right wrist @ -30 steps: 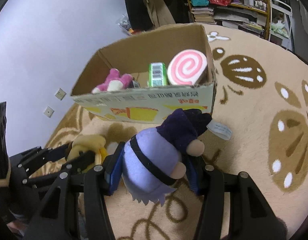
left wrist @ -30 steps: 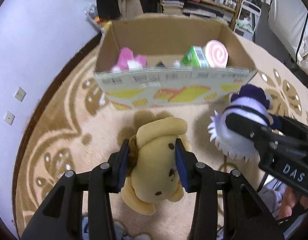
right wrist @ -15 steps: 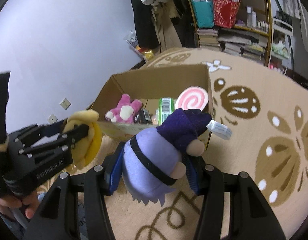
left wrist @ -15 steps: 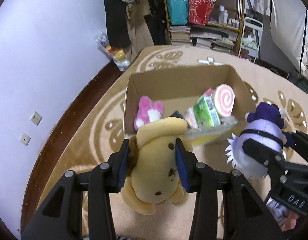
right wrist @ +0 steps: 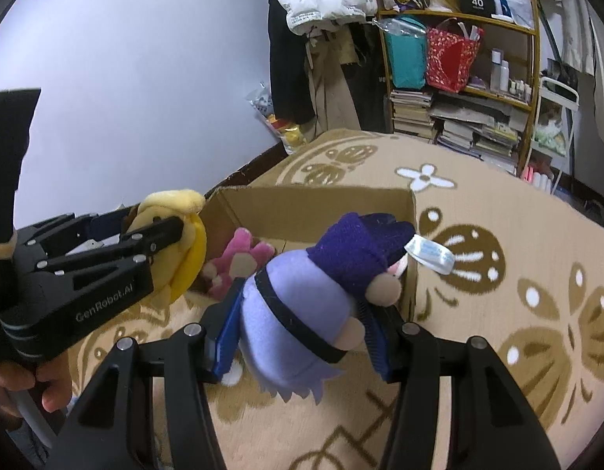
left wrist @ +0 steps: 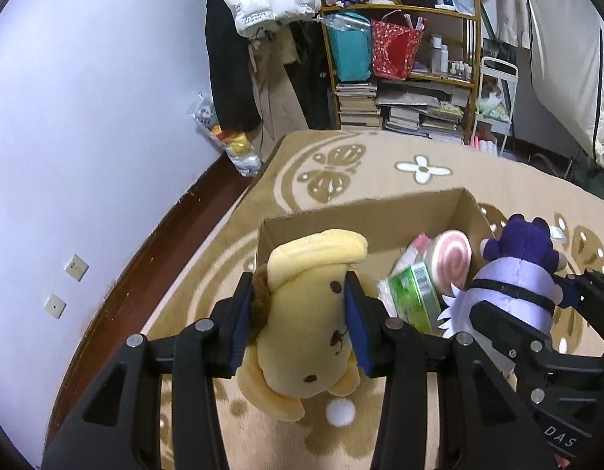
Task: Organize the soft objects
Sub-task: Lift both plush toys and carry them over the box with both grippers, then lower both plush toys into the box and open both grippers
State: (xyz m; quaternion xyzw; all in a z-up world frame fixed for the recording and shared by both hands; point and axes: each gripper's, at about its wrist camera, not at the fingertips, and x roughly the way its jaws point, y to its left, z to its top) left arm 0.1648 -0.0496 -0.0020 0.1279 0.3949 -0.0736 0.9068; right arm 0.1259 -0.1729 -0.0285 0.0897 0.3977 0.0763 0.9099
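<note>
- Carrying two toys at once, the person has both plush figures lifted over the near rim of the open brown cardboard box (left wrist: pixel 380 211), which sits on the beige patterned carpet (right wrist: pixel 498 352); neither toy is inside yet.
- The left gripper (left wrist: pixel 298 325) has its jaws partly closed, the blue pads pressing the sides of the yellow plush dog with a floppy cap (left wrist: pixel 310 313), which hangs head-down over the box's left end.
- The right gripper (right wrist: pixel 298 337) stands wider, its jaws clamped on the lavender plush doll with a dark purple hat and black belt (right wrist: pixel 302 305), held over the near right corner of the box; a white sewn-in label (right wrist: pixel 431 254) sticks out by the hat.
- Done so far, by my reading: several soft things are already in the box.
  - a pink plush animal (right wrist: pixel 235 262) at the left end
  - a green plush carton with a barcode print (left wrist: pixel 411 297) near the middle
  - a round pink-and-white swirl cushion (left wrist: pixel 451 258) leaning towards the right wall
  - something pale pink behind the carton, too hidden to name
- Left to do, as I judge it: bring both toys over free space and release them. No other loose toys show on the carpet.
</note>
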